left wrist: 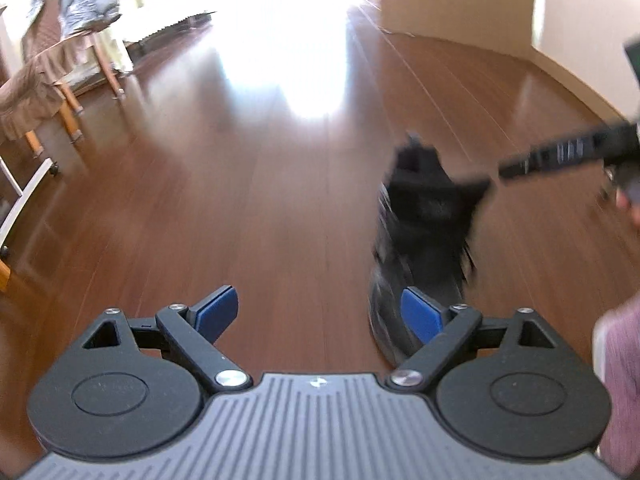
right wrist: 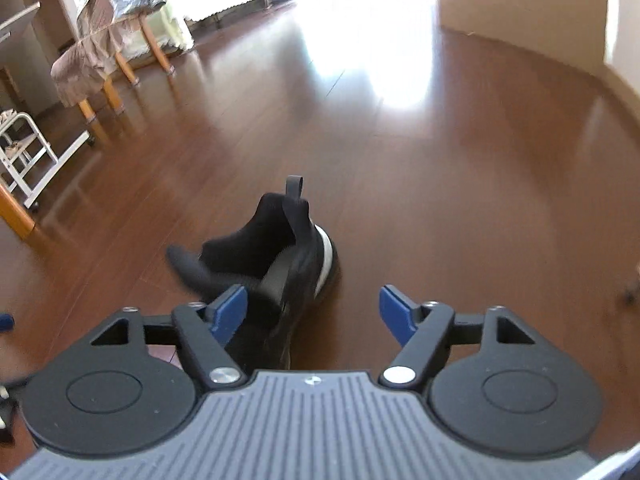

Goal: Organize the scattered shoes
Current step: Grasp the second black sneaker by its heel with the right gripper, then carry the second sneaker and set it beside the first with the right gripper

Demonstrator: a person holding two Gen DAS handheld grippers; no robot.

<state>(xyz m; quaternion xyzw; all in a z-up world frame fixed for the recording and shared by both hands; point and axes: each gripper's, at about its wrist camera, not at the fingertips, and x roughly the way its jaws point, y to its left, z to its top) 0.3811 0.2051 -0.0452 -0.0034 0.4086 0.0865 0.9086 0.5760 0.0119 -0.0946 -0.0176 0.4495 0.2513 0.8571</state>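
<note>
One black shoe (right wrist: 276, 264) is all you have in reach, and it stands on the wooden floor (right wrist: 420, 200) just ahead of your right hand-held gripper (right wrist: 312, 306), a little toward its left finger, whose blue pad (right wrist: 230, 310) overlaps the shoe's upper in the picture; whether it touches, you cannot tell. The heel with its pull loop points away from you, and the white sole edge shows on the side nearer the gripper's centre. Your right hand-held gripper is spread wide and grips nothing.

Your left hand-held gripper (left wrist: 320, 312) is spread as well and empty. From its camera the same shoe (left wrist: 420, 240) lies ahead and off beyond its right finger, blurred, with the other tool's dark body (left wrist: 568, 152) reaching in from the right.

You seem to be at the approach step: the shoe is not yet gripped. For the next move, shift the right gripper sideways toward the shoe so that the collar or heel wall sits between the fingers, then lower and close. The soft knit upper will probably fold under pressure, so take the firmer heel edge. No second shoe or rack for shoes is clearly visible, so where it goes is not settled here.
</note>
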